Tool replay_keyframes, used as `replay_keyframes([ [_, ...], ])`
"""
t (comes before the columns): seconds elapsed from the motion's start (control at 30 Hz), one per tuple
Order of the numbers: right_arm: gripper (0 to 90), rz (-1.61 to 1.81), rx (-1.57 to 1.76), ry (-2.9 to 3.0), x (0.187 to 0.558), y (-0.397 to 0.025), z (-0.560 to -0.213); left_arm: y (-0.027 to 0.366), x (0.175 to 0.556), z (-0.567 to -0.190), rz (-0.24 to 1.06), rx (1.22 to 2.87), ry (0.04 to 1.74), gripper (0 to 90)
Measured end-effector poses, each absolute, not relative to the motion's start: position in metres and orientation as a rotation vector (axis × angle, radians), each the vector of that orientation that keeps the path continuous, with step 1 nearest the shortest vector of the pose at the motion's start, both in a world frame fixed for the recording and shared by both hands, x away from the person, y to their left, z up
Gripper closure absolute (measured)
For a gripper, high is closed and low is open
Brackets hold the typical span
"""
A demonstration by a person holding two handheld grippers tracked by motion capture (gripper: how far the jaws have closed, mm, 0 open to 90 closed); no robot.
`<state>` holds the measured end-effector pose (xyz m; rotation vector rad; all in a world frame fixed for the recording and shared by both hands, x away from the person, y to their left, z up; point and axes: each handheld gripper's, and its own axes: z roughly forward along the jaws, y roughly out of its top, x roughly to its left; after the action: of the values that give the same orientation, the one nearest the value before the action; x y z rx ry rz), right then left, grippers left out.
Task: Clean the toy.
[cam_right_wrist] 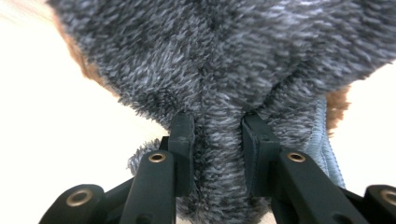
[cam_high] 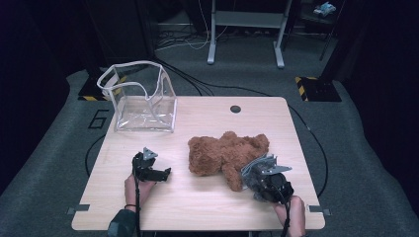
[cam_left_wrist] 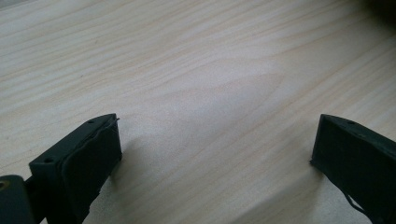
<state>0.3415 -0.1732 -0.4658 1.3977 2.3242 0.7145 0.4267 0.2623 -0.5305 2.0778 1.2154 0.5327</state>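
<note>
My right claw (cam_high: 251,174) is clamped on a fold of the teddy bear's (cam_high: 225,153) plush; in the right gripper view the jaws pinch fur that looks grey (cam_right_wrist: 215,93) there, with brown showing at the edges. The bear lies on the table (cam_high: 207,202), right of centre. My left claw (cam_high: 160,174) rests low over bare wood with its jaws spread wide and nothing between them. A clear bag (cam_high: 141,98) stands open at the table's far left corner, well apart from the bear.
</note>
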Motion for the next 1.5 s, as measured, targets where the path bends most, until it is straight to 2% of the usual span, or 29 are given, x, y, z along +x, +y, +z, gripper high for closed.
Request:
replay_keyframes([
  [0.27, 68.6, 0.825, 1.31, 2.252, 0.349, -0.157, -0.433, 0.262, 0.427, -0.53, 0.532, 2.079, 1.216, 1.2],
  [0.4, 68.6, 0.83, 1.257, 2.251, 0.361, -0.14, -0.426, 0.262, 0.427, -0.53, 0.531, 2.081, 1.216, 1.2],
  [0.73, 69.3, 0.774, 1.312, 2.286, 0.385, -0.128, -0.452, 0.262, 0.427, -0.531, 0.531, 2.079, 1.215, 1.2],
  [1.4, 69.4, 0.613, 1.371, 2.406, 0.377, -0.13, -0.492, 0.262, 0.427, -0.53, 0.531, 2.081, 1.215, 1.2],
  [1.5, 69.2, 0.606, 1.369, 2.421, 0.373, -0.131, -0.49, 0.263, 0.427, -0.53, 0.529, 2.081, 1.215, 1.2],
])
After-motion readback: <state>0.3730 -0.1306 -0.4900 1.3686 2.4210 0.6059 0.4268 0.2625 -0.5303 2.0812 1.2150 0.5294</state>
